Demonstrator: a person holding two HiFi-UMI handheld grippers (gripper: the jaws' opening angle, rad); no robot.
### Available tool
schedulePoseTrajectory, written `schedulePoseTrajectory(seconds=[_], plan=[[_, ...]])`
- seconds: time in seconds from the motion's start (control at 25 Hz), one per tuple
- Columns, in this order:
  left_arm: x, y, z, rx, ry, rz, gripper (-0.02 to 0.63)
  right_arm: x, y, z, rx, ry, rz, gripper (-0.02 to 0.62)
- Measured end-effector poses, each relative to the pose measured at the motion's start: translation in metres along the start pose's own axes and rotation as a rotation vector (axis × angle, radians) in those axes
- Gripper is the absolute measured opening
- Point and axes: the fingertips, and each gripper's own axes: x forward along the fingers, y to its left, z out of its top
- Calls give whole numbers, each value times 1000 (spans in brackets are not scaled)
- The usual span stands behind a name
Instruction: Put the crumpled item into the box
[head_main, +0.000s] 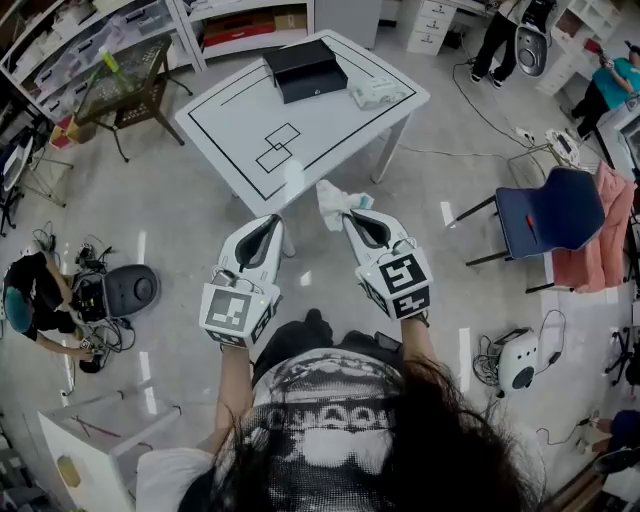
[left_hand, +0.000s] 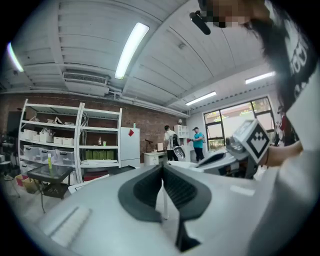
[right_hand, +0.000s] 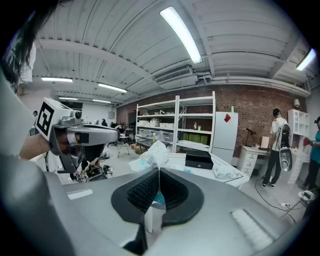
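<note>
My right gripper is shut on a crumpled white and teal item, held in the air short of the white table. In the right gripper view the crumpled item sticks up past the closed fingertips. A black box stands closed at the table's far side, and a second crumpled item lies to its right. The same box and second crumpled item show in the right gripper view. My left gripper is shut and holds nothing; its jaws meet in the left gripper view.
A blue chair with pink cloth stands at the right. A wire cart is left of the table. A crouching person and a round grey device sit on the floor at the left. Cables trail at the right.
</note>
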Motion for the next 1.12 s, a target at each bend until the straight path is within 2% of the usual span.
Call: schedulePoseTrajectory(seconds=[0.64, 0.88, 1.12], plan=[[19, 28, -15, 9, 16, -103, 0, 28, 4, -6, 49, 41, -84, 8], [34, 37, -17, -16, 15, -113, 0, 37, -7, -4, 46, 65, -97, 8], [49, 53, -20, -22, 14, -87, 0, 61, -19, -5, 38, 82, -66, 8]])
